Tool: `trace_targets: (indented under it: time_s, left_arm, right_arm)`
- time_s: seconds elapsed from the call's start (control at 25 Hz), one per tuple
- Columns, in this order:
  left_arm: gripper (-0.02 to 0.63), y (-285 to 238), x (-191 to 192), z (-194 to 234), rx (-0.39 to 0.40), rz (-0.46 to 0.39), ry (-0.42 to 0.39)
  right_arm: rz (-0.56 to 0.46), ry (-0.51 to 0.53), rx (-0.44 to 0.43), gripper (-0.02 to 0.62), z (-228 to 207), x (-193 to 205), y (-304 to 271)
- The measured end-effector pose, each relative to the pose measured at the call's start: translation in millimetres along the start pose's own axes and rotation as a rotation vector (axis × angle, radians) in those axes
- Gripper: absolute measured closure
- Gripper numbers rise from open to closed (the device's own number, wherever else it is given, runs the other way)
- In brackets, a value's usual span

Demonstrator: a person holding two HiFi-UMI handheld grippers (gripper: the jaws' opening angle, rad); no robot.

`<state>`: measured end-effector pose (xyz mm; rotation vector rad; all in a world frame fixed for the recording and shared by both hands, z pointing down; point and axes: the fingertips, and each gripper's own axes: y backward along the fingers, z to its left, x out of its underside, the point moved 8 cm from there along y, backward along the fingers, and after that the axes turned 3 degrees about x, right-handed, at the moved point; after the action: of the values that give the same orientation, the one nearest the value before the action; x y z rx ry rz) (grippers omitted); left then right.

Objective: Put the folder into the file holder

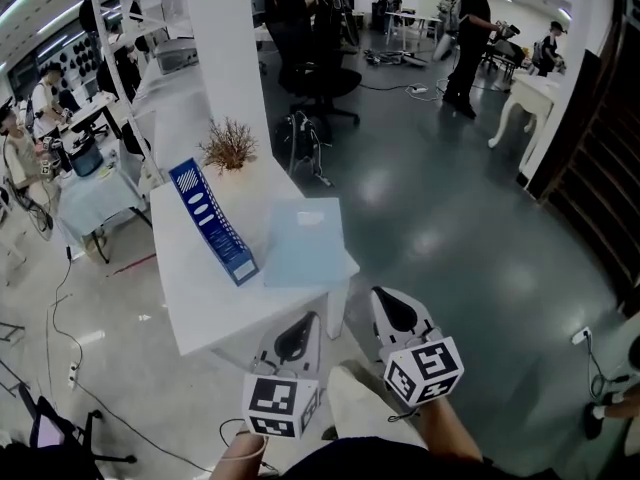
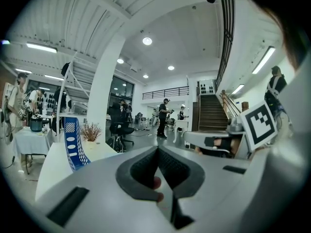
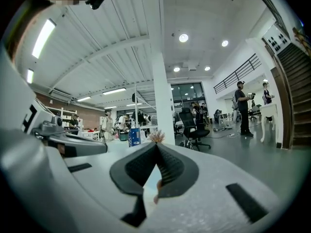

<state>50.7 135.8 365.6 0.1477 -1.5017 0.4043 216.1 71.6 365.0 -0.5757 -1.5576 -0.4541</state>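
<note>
White table (image 1: pixel 215 303) in open workshop, grey floor around. Blue file holder (image 1: pixel 212 220) standing on edge on tabletop. Pale blue folder (image 1: pixel 304 240) lying flat just beside it, on holder's right, reaching table's near corner. Dried plant (image 1: pixel 229 146) at far end by pillar (image 1: pixel 225 48). Left gripper (image 1: pixel 299 322) low, off table's near edge, jaws clenched together, nothing between. Right gripper (image 1: pixel 386 299) alongside, jaws pressed tight too, empty. Both apart from folder.

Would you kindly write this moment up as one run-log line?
folder: flat on table, right of file holder, not held | left gripper: shut, empty | right gripper: shut, empty
</note>
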Motion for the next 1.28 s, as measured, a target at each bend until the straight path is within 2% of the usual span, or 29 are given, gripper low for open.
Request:
trace_targets:
  time_s: [0.68,1.28]
  left_arm:
    - [0.601,-102,-2,47,-0.015,0.028,0.013]
    - [0.601,-178,-10,74,-0.042,0.065,0.037]
  right_arm:
    - [0.06,-0.016,0.002,0.595,-61,17,-95]
    - [0.145,-0.046,-0.043,0.594,-113,22,-174]
